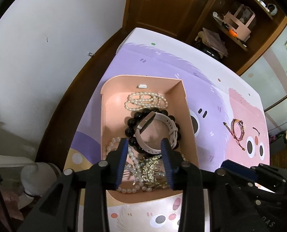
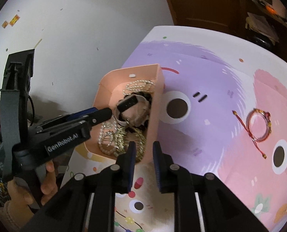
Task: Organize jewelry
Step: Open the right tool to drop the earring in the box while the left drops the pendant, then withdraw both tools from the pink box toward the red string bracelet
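A peach open box (image 1: 189, 104) (image 2: 157, 116) stands on the cartoon table mat. Inside lie a beige strap watch (image 1: 168, 123) (image 2: 128, 102) on a black bead bracelet (image 1: 130, 121), pearl strands (image 1: 145, 101) at the far end and gold combs (image 1: 149, 168) at the near end. My left gripper (image 1: 144, 145) (image 2: 108, 113) hangs over the box, open, with the watch lying just below its tips. My right gripper (image 2: 143, 147) is open and empty by the box's near right corner. A red string bracelet (image 1: 238, 129) (image 2: 259, 125) lies on the pink area of the mat to the right.
The purple and pink mat (image 1: 162, 61) covers a table against a white wall (image 1: 46, 48). A brown door (image 1: 162, 5) and a cluttered wooden shelf (image 1: 238, 23) stand behind. A person's hand (image 2: 46, 183) holds the left gripper's handle.
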### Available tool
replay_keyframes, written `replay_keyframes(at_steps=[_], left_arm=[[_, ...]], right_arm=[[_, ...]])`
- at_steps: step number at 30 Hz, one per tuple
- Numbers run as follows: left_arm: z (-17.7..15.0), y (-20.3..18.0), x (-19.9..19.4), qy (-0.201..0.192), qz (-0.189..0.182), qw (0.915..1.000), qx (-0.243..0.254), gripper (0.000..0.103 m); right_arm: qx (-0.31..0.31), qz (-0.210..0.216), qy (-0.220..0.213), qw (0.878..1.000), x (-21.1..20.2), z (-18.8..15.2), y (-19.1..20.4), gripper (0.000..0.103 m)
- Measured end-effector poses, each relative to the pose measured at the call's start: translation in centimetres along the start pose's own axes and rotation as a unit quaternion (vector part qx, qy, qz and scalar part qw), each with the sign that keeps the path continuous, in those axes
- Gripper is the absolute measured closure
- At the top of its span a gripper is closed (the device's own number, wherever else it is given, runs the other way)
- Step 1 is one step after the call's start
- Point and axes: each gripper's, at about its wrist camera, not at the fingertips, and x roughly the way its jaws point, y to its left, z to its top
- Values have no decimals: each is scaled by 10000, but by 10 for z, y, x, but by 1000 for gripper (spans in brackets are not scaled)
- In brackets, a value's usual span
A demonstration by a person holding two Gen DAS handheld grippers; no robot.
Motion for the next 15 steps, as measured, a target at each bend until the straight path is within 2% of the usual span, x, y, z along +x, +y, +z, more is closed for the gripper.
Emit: replay_keyframes(at_steps=[1,3,8,12,15], left_arm=[[0,-1,-2,-23,15,10000,-6,62],[0,-1,-6,-82,54,10000,-6,48],[0,-5,-19,-188,111,9998,35,44],[-2,-15,-31,-247,167,9995,132,36],[-5,-27,-41,-308,216,9989,272,35]], right_arm=[[25,-5,0,10000,0,-2,-2,85],[81,-10,-18,10000,-2,-6,-7,85],[214,-43,-25,9998,-6,-17,-18,85],[307,-82,-95,9995,-17,-24,-28,85],[382,-102,-191,9990,-29,-31,-38,85]])
